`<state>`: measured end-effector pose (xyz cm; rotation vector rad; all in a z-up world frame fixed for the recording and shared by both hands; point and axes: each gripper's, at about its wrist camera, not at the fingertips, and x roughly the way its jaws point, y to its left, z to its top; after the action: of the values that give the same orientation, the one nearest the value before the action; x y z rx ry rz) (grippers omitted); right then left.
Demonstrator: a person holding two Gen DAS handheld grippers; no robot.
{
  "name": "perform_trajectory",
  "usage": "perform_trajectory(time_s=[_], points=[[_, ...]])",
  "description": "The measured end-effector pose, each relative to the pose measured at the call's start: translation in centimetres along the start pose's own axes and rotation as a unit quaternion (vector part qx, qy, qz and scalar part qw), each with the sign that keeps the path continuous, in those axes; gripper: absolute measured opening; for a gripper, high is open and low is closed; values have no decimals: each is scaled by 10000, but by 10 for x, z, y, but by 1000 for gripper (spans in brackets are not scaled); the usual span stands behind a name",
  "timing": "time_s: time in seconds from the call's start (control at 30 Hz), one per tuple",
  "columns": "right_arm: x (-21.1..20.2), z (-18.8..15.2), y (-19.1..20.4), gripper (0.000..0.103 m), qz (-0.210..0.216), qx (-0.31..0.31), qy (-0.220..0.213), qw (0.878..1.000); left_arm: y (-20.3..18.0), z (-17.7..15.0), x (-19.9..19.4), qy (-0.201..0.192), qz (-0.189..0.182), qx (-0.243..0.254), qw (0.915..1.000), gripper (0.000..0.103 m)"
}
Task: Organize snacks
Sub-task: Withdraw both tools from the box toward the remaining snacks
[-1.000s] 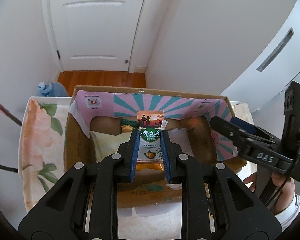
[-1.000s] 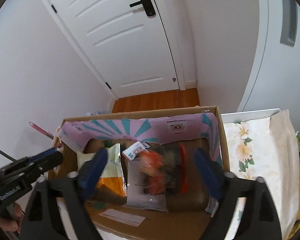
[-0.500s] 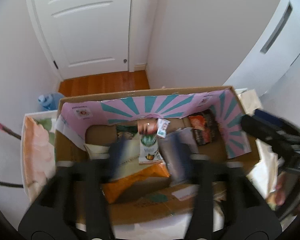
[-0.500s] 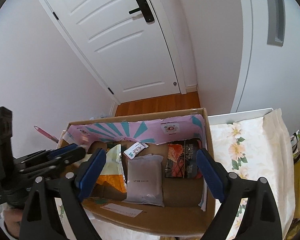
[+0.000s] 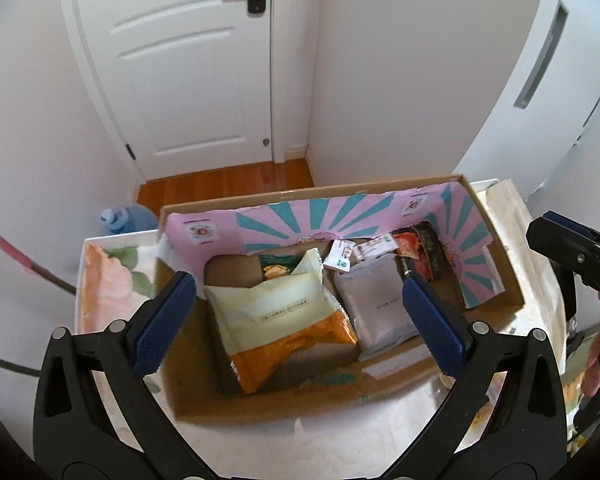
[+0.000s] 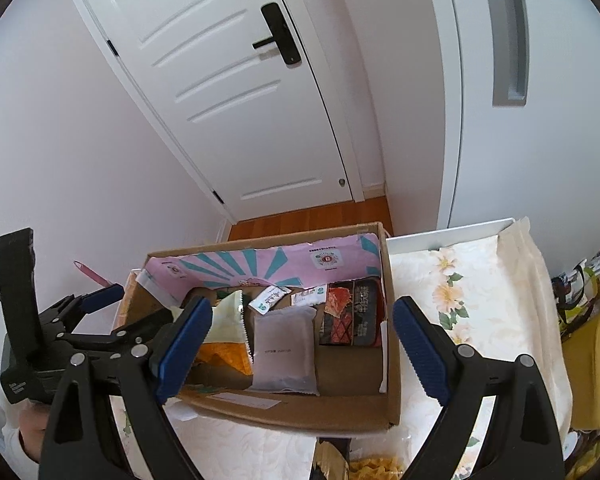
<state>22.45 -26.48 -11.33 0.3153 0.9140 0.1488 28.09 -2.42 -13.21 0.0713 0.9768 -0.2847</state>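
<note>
Left claw [image 5: 298, 312] now spread, green sachet [image 5: 342, 255] dropped in box [image 5: 496, 236]

The left black gripper with blue pads [image 5: 296, 316] is wide open and holds nothing. The right black gripper with blue pads [image 6: 300, 344] is wide open and empty too.

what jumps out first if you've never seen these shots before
The cardboard box in the middle of the floral-covered table, with its pink and teal sunburst lining, grabs the eye first. Inside lie a cream and orange bag at left, a grey pouch in the middle and a dark red pack at right. Both the left gripper and the right gripper hover wide open above it.
</note>
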Motion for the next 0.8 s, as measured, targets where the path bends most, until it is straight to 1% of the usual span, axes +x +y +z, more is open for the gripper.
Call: perform_trajectory(time_s=[0.23,0.4,0.53,0.67,0.7,0.8], points=[[-38,-9,18,90,-35,-251,-278,9993,7,-18,-52,-317,10,-82,9995,103],[-67,-24,24,90,-197,-413,-310,9985,14,-38,-85,-466,-40,-171,9988,103],[-90,-39,22,90,-357,-453,-387,9976,18,-56,-103,-502,-110,-258,9983,103],[-115,-54,15,90,-662,-471,-524,9953,21,-74,-115,-495,-196,-326,9980,103],[-121,-59,12,90,-788,-434,-518,9946,21,-78,-117,-486,-217,-340,9980,103],[-130,-68,6,90,-882,-342,-487,9943,24,-90,-122,-459,-222,-387,9979,103]])
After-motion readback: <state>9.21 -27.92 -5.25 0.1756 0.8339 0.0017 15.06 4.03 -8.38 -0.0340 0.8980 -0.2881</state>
